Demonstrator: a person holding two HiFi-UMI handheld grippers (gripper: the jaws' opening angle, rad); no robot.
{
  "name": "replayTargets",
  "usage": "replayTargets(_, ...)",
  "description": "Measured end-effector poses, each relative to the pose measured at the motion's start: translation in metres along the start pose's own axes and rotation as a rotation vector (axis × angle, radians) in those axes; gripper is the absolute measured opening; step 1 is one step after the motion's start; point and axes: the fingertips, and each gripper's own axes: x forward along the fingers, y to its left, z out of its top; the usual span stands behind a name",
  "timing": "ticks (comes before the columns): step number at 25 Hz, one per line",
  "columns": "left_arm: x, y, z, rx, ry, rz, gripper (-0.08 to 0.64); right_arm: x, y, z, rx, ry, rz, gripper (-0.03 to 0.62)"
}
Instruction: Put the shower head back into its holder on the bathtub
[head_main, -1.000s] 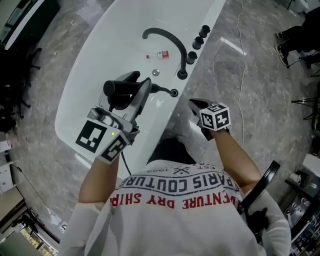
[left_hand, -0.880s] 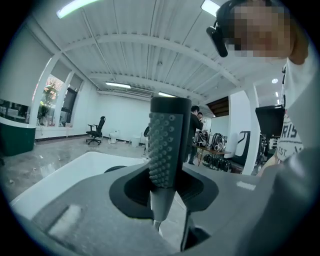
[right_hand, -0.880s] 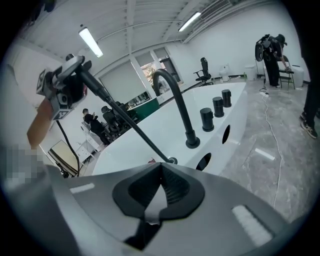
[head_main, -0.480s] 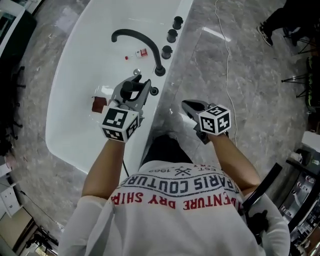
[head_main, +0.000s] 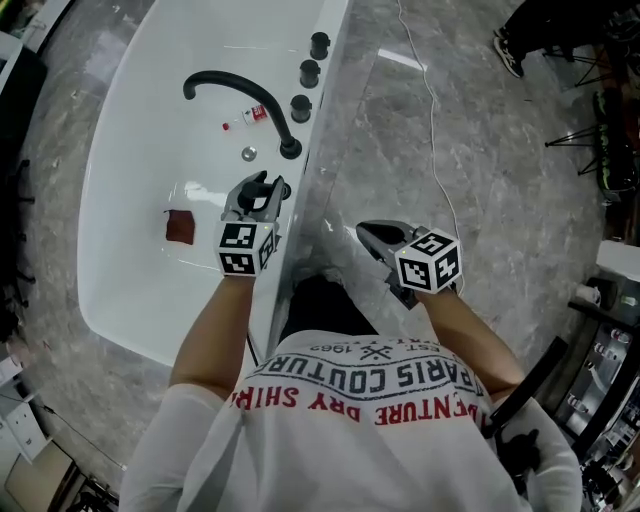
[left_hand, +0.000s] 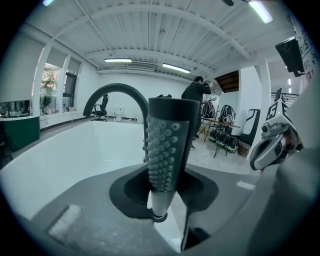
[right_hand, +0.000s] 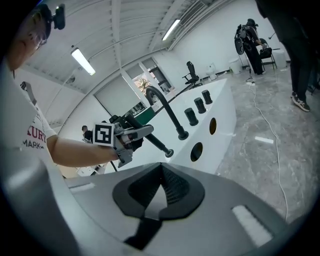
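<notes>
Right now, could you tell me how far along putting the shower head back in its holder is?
Done: the shower head is picked up and brought to the bathtub rim. In hand: the left gripper clamps it, its lower end at the holder ring. Left: seat it fully and let go. The right gripper is shut and empty.

Shower head (head_main: 262, 184) mostly hidden behind left gripper (head_main: 270, 186); small reddish item (head_main: 180, 227) in bathtub (head_main: 125, 180) unidentifiable.
</notes>
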Motion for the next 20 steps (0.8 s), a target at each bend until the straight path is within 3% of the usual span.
replayTargets(5, 0.01, 0.004, -0.014, 0.014, 0.024, 0.021, 0.124, -0.004, -0.003, 0.003, 0.005, -0.012, 0.003, 0.002)
replayTargets(13, 0.031, -0.006, -0.033, 0.073, 0.035, -0.01, 0.13, -0.01, 0.008, 0.02, -0.02, -0.04, 0.028, 0.002)
replayTargets(20, 0.021, -0.002, -0.019, 0.063, 0.035, 0.005, 0.19, -0.022, 0.02, 0.038, -0.121, -0.053, 0.015, 0.002)
